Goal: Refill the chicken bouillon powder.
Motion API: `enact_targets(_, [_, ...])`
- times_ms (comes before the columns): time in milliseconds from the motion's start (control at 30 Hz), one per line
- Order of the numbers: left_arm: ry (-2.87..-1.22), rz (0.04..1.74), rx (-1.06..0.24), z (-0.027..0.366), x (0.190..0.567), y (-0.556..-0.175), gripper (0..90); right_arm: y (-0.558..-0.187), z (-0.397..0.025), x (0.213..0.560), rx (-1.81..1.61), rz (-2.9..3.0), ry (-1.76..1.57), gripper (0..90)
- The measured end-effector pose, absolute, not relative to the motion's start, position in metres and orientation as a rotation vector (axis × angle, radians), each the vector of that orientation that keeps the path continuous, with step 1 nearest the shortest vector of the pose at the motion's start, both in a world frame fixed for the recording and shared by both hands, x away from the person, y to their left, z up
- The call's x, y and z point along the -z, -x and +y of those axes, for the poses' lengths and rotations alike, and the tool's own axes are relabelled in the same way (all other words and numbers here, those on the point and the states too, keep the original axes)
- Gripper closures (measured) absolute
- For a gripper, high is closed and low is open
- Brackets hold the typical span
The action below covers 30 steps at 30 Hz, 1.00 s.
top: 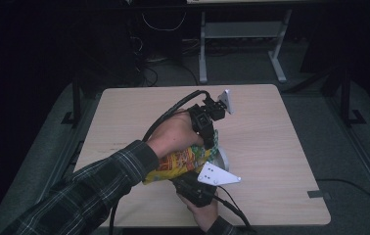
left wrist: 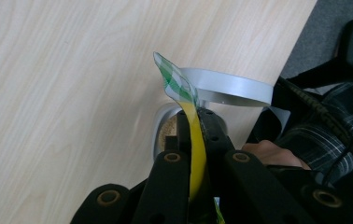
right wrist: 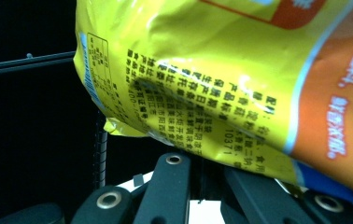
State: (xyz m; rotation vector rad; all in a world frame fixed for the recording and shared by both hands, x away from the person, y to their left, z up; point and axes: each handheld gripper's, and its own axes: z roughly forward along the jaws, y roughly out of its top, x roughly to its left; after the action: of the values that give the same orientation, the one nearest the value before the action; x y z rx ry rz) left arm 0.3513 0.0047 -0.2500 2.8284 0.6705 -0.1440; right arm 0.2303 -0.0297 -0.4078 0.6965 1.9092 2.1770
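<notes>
With both claws, left (left wrist: 194,140) and right (right wrist: 202,175), clamped on the snack bag (top: 178,164), overtilting could spill contents past the bowl (left wrist: 221,86).

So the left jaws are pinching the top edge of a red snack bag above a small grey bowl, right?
Not quite: the snack bag is yellow, not red, as the left gripper view shows. The left gripper does pinch its top edge above the small grey bowl.
</notes>
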Motion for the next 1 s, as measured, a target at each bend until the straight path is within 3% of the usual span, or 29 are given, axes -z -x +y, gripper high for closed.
enact_targets(1000, [-2.769, 0.654, 0.140, 0.016, 0.250, -0.353, 89.5, -0.234, -0.028, 0.409, -2.155, 1.936, -0.691, 90.0])
